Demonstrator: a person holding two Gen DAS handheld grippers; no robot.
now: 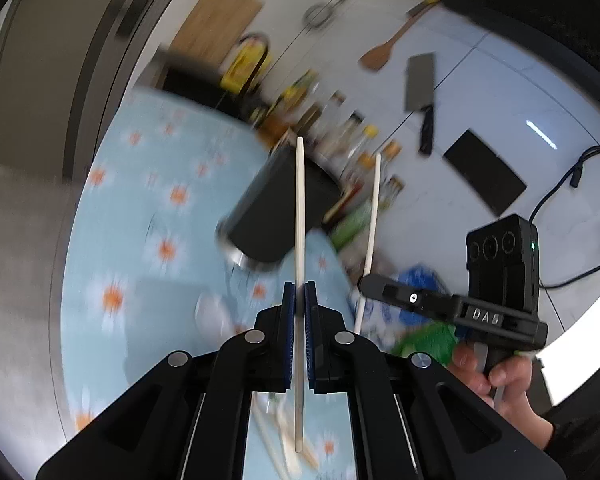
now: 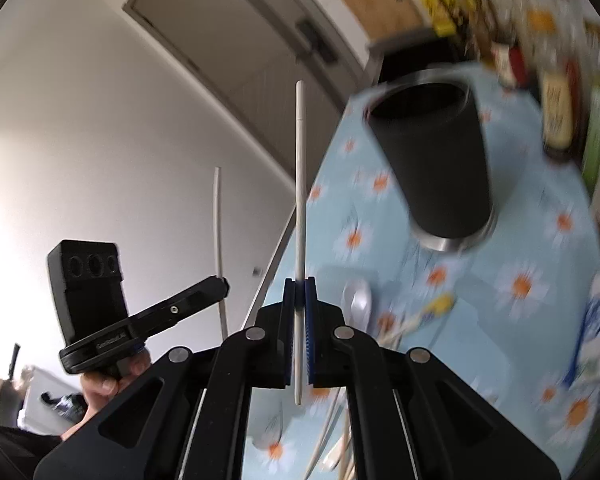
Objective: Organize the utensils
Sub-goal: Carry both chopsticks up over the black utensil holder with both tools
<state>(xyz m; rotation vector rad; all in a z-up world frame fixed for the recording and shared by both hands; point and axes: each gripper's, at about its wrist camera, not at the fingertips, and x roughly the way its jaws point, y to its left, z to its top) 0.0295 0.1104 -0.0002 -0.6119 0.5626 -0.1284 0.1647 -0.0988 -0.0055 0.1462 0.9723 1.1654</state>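
A table under a pale blue daisy-print cloth (image 2: 520, 292) stands against a white tiled wall (image 1: 500, 80); beside it, a plain white wall (image 2: 80, 120) and grey door (image 2: 236, 44).

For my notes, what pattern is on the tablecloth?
Light blue tablecloth with white, orange-centred daisies; right wrist view shows it best.

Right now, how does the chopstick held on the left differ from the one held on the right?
Both are thin, pale sticks clamped between shut fingers, lifted above the flowered cloth near the black cup.

The left chopstick looks blunt and even along its length; the right chopstick narrows to a rounded tip.

The left gripper holds its stick with a long piece behind the fingers; the right gripper leaves a shorter piece behind.
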